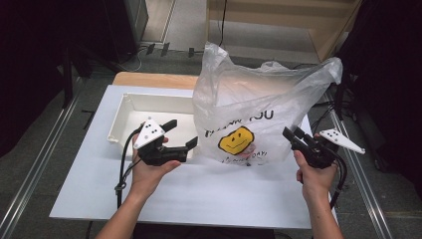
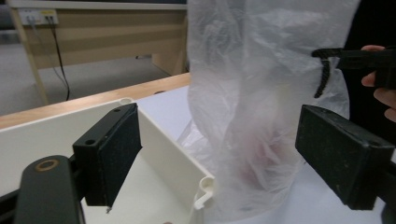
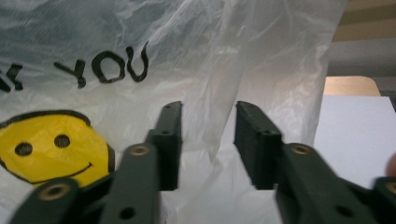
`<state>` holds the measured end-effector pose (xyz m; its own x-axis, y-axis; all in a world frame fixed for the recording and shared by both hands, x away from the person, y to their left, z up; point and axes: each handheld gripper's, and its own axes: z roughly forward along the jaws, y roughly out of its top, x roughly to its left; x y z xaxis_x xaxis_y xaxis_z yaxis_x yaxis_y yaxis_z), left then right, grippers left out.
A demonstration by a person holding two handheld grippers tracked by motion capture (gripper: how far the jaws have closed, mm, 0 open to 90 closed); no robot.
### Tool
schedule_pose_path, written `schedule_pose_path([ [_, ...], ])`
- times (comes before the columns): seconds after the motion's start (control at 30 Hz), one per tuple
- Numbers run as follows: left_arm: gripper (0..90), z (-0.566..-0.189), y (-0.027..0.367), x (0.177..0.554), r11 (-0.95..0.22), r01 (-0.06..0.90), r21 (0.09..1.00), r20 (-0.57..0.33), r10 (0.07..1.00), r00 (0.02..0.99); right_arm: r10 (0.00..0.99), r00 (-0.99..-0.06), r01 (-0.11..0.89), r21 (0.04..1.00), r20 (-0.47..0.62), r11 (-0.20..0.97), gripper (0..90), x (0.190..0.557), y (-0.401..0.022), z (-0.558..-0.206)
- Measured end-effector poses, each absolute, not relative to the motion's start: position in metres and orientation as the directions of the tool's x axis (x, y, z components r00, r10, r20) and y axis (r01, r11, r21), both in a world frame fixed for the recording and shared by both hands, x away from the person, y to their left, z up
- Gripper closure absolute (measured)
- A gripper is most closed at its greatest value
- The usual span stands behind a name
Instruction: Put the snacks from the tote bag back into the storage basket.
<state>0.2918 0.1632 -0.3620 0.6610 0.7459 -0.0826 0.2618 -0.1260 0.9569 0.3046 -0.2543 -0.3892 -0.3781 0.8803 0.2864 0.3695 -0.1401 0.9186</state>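
White table (image 1: 209, 194) over grey floor, wooden shelving behind. The plastic bag (image 1: 254, 114) stands between both grippers: left gripper (image 1: 181, 135) jaws wide apart beside the white tray (image 1: 130, 107), right gripper (image 1: 292, 133) jaws parted at the bag's edge.

Right tongs (image 3: 206, 144) parted, jaws flanking fold of plastic bag (image 3: 201, 56); smiley print (image 3: 51, 144) left.

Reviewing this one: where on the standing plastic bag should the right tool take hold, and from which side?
Probably the vertical fold on the plastic bag right-hand edge, approached from the person's right. The film bunches into a thin ridge there, and the open right tool already straddles it. The printed face is broad and smooth, harder to pinch.
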Motion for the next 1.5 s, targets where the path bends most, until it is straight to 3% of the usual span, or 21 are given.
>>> schedule_pose_path([
  [0.13,27.7,-0.363,0.151,0.298,-0.157,0.245,0.957,-0.054,0.733,0.678,0.885,-0.383,0.376,0.920,0.264,-0.112,82.6,0.302,-0.253,-0.391],
  [0.23,52.5,-0.369,0.143,0.304,-0.161,0.252,0.954,-0.071,0.697,0.713,0.885,-0.390,0.373,0.922,0.253,-0.100,87.8,0.301,-0.253,-0.392],
  [0.27,58.6,-0.369,0.143,0.304,-0.161,0.252,0.954,-0.071,0.697,0.713,0.885,-0.390,0.373,0.922,0.253,-0.100,87.8,0.301,-0.253,-0.392],
  [0.3,58.6,-0.373,0.142,0.305,-0.176,0.259,0.950,-0.075,0.677,0.733,0.884,-0.393,0.376,0.922,0.253,-0.097,88.5,0.301,-0.254,-0.393],
  [0.43,88.0,-0.388,0.138,0.307,-0.192,0.315,0.930,-0.103,0.685,0.722,0.884,-0.392,0.396,0.914,0.255,-0.089,89.4,0.303,-0.253,-0.399],
  [0.47,90.0,-0.388,0.138,0.307,-0.192,0.315,0.930,-0.103,0.685,0.722,0.884,-0.392,0.396,0.914,0.255,-0.089,89.4,0.303,-0.253,-0.399],
  [0.63,90.0,-0.409,0.130,0.308,-0.246,0.381,0.891,-0.123,0.679,0.724,0.896,-0.394,0.418,0.908,0.203,-0.022,89.3,0.303,-0.244,-0.410],
  [0.8,89.1,-0.415,0.134,0.311,-0.229,0.426,0.876,-0.158,0.697,0.699,0.907,-0.380,0.441,0.898,0.183,0.003,89.3,0.306,-0.243,-0.421],
  [0.87,67.5,-0.412,0.138,0.311,-0.188,0.427,0.884,-0.168,0.725,0.668,0.909,-0.374,0.453,0.892,0.182,0.008,89.3,0.307,-0.241,-0.425],
  [0.9,52.1,-0.412,0.138,0.311,-0.188,0.427,0.884,-0.168,0.725,0.668,0.909,-0.374,0.453,0.892,0.182,0.008,89.3,0.307,-0.241,-0.425],
  [0.93,52.1,-0.408,0.140,0.311,-0.156,0.428,0.890,-0.186,0.734,0.654,0.911,-0.375,0.452,0.892,0.173,0.016,89.2,0.308,-0.241,-0.426],
  [1.03,23.5,-0.396,0.146,0.309,-0.103,0.409,0.907,-0.214,0.724,0.656,0.908,-0.384,0.452,0.892,0.166,0.027,89.0,0.308,-0.237,-0.427],
  [1.1,15.9,-0.382,0.150,0.303,-0.062,0.366,0.928,-0.219,0.704,0.675,0.906,-0.394,0.451,0.891,0.154,0.045,88.8,0.307,-0.235,-0.428],
  [1.2,15.6,-0.373,0.148,0.297,-0.024,0.341,0.940,-0.232,0.688,0.688,0.904,-0.401,0.452,0.890,0.145,0.057,88.3,0.307,-0.234,-0.429],
  [1.27,15.7,-0.365,0.141,0.291,-0.043,0.316,0.948,-0.196,0.703,0.684,0.902,-0.411,0.451,0.889,0.132,0.076,86.9,0.306,-0.232,-0.431],
  [1.33,24.6,-0.361,0.134,0.287,-0.065,0.316,0.947,-0.169,0.732,0.660,0.898,-0.423,0.454,0.886,0.121,0.095,86.8,0.305,-0.230,-0.433],
  [1.37,24.6,-0.361,0.129,0.286,-0.079,0.324,0.943,-0.155,0.757,0.635,0.897,-0.426,0.455,0.885,0.117,0.100,86.8,0.304,-0.229,-0.433],
  [1.4,34.4,-0.361,0.128,0.286,-0.084,0.324,0.942,-0.149,0.762,0.631,0.895,-0.434,0.457,0.882,0.106,0.117,86.9,0.303,-0.228,-0.435],
  [1.43,53.7,-0.365,0.128,0.288,-0.098,0.315,0.944,-0.138,0.750,0.647,0.892,-0.443,0.455,0.880,0.090,0.137,86.9,0.303,-0.226,-0.436],
  [1.5,71.1,-0.368,0.130,0.290,-0.105,0.321,0.941,-0.142,0.738,0.660,0.889,-0.452,0.451,0.878,0.073,0.158,86.8,0.301,-0.225,-0.436],
])
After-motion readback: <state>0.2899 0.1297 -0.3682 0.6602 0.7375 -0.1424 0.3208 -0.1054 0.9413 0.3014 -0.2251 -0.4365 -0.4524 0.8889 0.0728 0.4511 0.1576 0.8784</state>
